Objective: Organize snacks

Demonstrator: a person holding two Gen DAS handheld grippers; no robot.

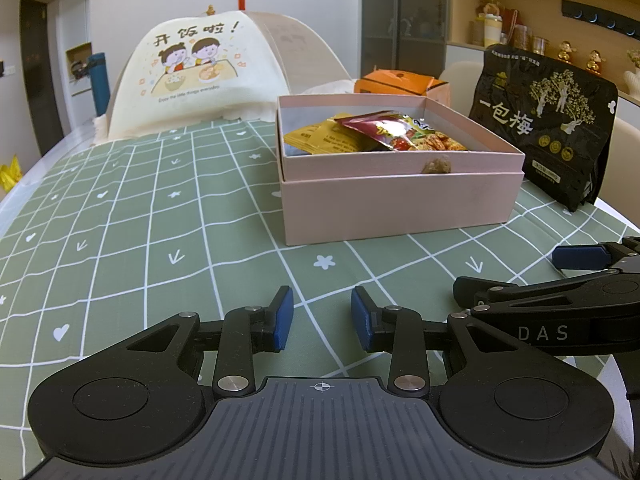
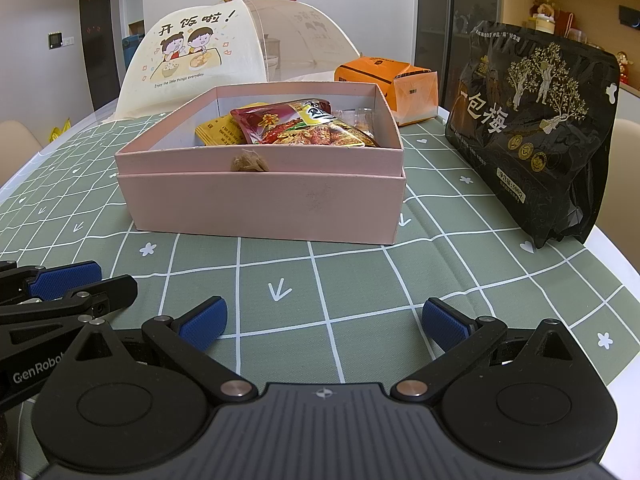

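Observation:
An open pink box (image 1: 400, 208) (image 2: 260, 208) stands on the green checked tablecloth (image 1: 160, 220). Inside lie a red and yellow snack packet (image 1: 400, 132) (image 2: 304, 128) and a yellow packet (image 1: 320, 138) (image 2: 218, 132). A black plum bag (image 1: 548, 120) (image 2: 532, 132) stands upright to the right of the box. My left gripper (image 1: 322, 320) hovers low over the cloth in front of the box, open a little, with nothing between its pads. Beside it, my right gripper (image 2: 324, 316) is wide open and holds nothing. A small brown lump (image 2: 249, 163) clings to the box's front wall.
An orange carton (image 1: 396, 82) (image 2: 384, 76) lies behind the box. A cream mesh food cover (image 1: 200, 72) (image 2: 200, 56) with a cartoon print stands at the back left. The table's right edge runs just past the black bag. Shelves with figurines line the far right wall.

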